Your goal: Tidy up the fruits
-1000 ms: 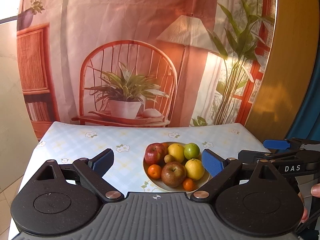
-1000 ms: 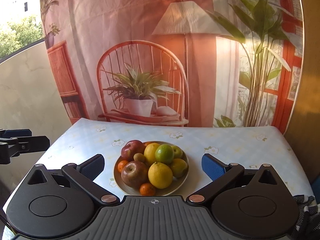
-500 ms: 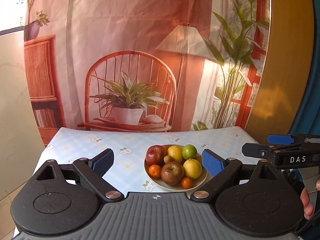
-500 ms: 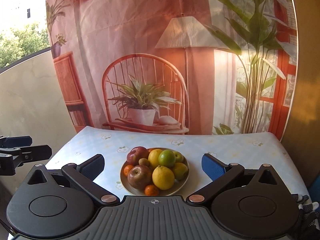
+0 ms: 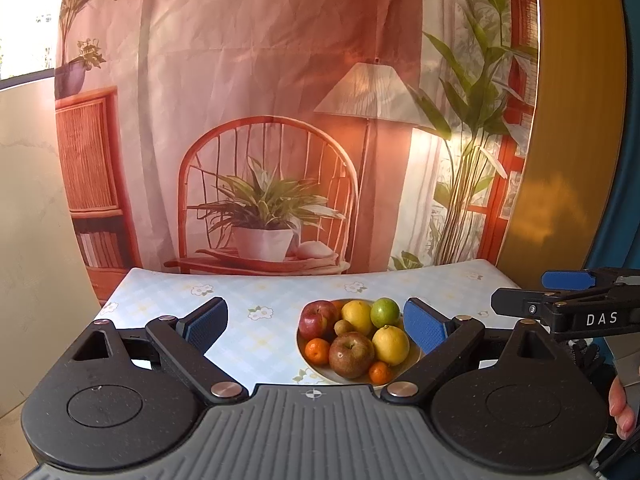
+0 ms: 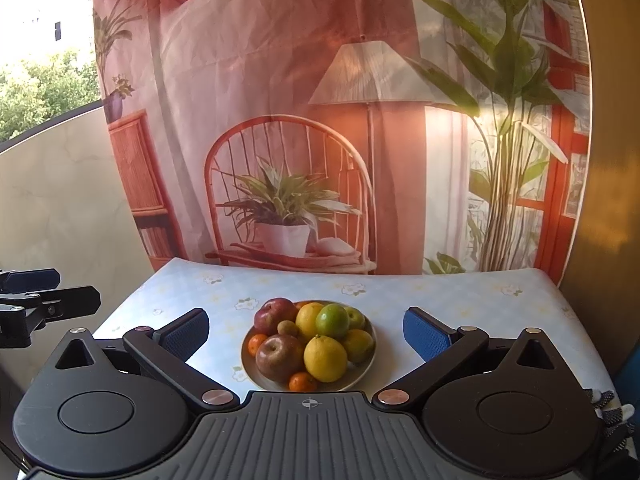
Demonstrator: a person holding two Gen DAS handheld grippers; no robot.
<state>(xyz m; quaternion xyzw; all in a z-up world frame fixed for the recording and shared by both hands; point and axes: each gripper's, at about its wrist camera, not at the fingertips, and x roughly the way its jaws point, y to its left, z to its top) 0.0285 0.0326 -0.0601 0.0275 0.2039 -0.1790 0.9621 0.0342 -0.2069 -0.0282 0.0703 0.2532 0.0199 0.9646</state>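
Between the spread blue ribbed pads of the left tool [image 5: 315, 322], nothing was held; the right tool [image 6: 306, 332] likewise stood wide apart and empty, both hovering short of the counter [image 6: 460, 300]. Past their matte black fingers sat a shallow round plate [image 6: 362, 374] on the counter's pale checked, flower-printed cloth, heaped with fruit: two glossy red apples [image 6: 279, 358], smooth yellow lemons [image 6: 325, 358], a green lime [image 6: 332, 321], small tangerines [image 6: 303, 382] and a fuzzy kiwi [image 6: 287, 328]. A printed fabric backdrop [image 6: 280, 120] hung behind.

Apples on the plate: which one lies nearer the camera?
The darker, brownish-red apple at the plate's front; the brighter red apple sits at the back.
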